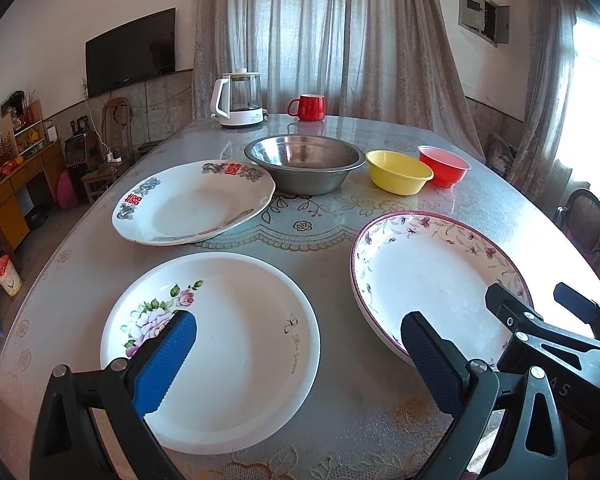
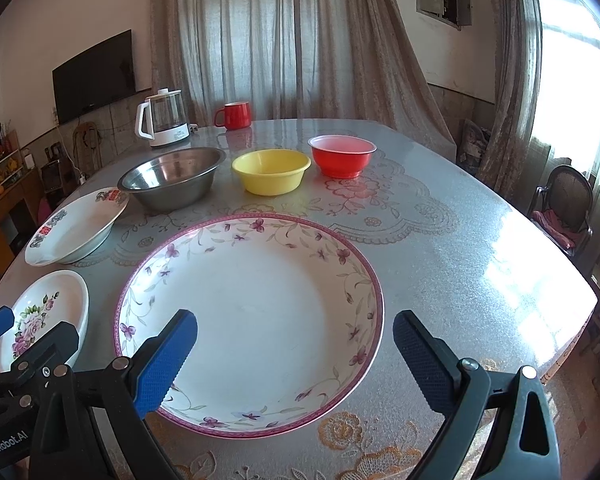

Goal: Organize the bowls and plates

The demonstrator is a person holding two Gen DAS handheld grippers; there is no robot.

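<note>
Left wrist view: the left gripper (image 1: 300, 352) hangs spread and empty over the gap between the rose plate (image 1: 236, 360) and the purple plate (image 1: 432, 280); a third plate (image 1: 188, 204) and 3 bowls lie beyond. Right wrist view: the right gripper (image 2: 296, 348) is spread wide above the purple plate, holding nothing. Nothing looks stacked yet; next, a jaw must slip under a rim to lift

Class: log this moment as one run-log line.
left hand-held gripper open over rose plate | right hand-held gripper open over purple-rim plate | nothing held
</note>
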